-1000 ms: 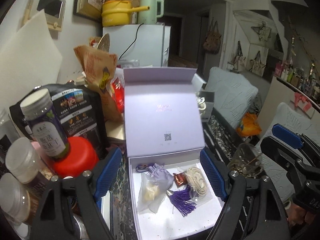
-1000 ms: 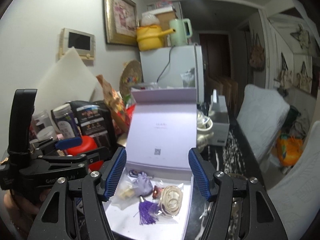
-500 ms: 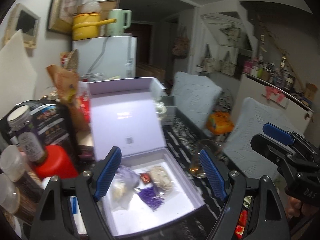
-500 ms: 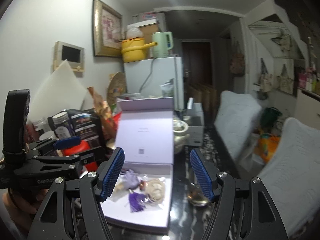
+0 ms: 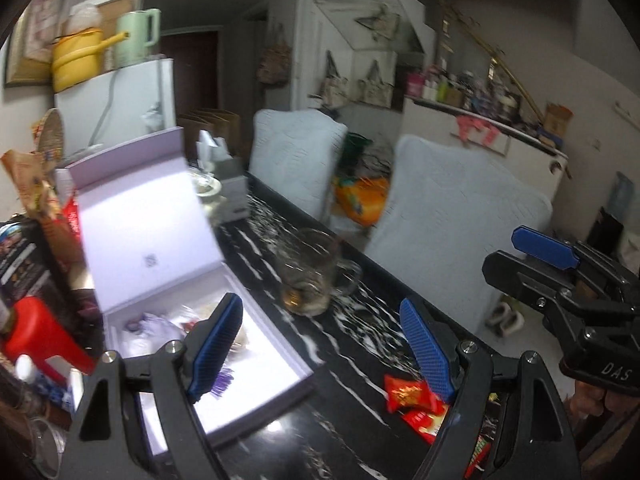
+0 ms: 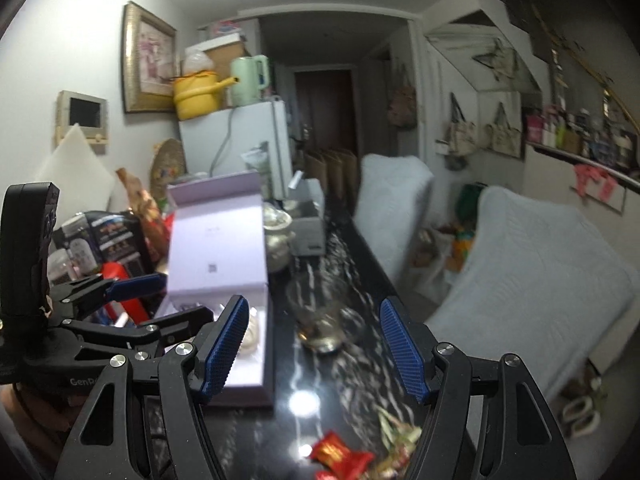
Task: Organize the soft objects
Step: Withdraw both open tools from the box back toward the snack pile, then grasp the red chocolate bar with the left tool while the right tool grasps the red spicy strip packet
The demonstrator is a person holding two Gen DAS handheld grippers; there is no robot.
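A: Looking through the left wrist view first. Anything packed yet?

B: Plenty. Open lilac cardboard gift box (image 5: 264,376) on the black white-veined stone table (image 5: 352,360), lid propped upright. Already holding a pale purple fabric pouch (image 5: 156,326), a purple tassel (image 5: 222,380) and some blurred cream bits, partly hidden behind a finger.

A: And outside it?

B: Crinkled red foil packets (image 5: 412,394) loose on the table at lower right, well apart from the box. Probably next in line, if counted as soft. Left gripper (image 5: 320,301) spread, nothing between the pads, hanging above the table between box and packets.

A: Now the right wrist view.

B: Same box at lower left, contents mostly blocked. Red packets again at the bottom edge, beside a green-gold crumpled wrapper (image 6: 396,432), both outside the box. Right gripper (image 6: 313,302) spread too, just been opening wider, with nothing between the pads, aimed toward a clear glass mug (image 6: 320,320).

A: Verdict?

B: Seemingly past halfway: several items boxed, a few strays left to fetch, lid not yet closed.
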